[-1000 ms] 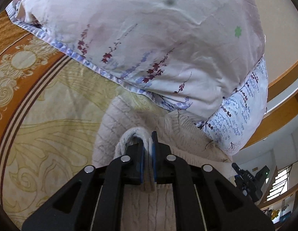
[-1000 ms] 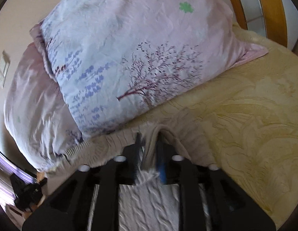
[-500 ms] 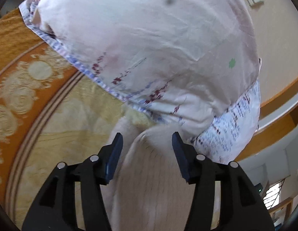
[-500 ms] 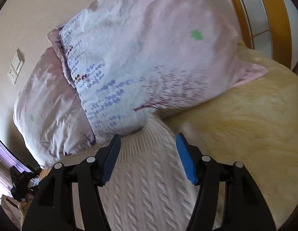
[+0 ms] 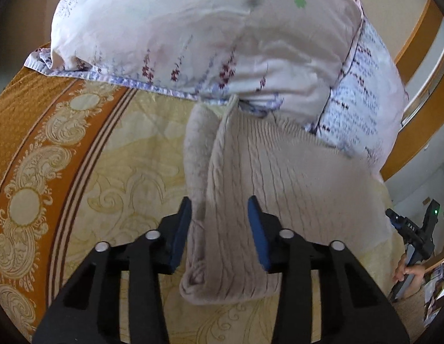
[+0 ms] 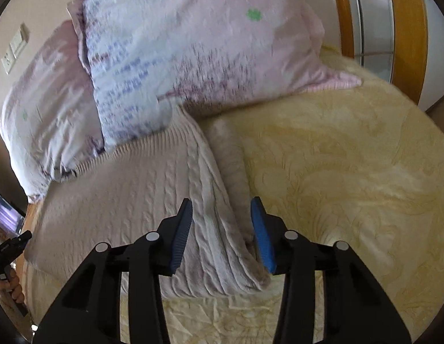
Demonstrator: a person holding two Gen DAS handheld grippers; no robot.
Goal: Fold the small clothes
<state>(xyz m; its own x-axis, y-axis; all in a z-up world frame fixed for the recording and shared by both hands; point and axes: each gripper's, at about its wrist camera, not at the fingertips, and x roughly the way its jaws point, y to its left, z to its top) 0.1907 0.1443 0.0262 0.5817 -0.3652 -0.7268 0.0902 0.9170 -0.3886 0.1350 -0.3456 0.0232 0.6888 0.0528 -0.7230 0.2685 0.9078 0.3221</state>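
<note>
Cream cable-knit sweater (image 5: 293,177) lies folded on the yellow bedspread (image 6: 350,157).
Left gripper (image 5: 220,229) and right gripper (image 6: 222,229) straddle its side edges, jaws closing, pads not yet pressing the knit.

Cream cable-knit sweater (image 5: 293,172), yellow/orange scroll-pattern bedspread (image 5: 50,154), pale pink floral pillows (image 6: 193,43), blue-padded fingers (image 5: 257,230).

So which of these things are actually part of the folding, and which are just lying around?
Part of the job:
cream knitted sweater
left gripper, jaws closing
right gripper, jaws closing

Just lying about:
floral pillows
yellow bedspread
wall switch
</note>
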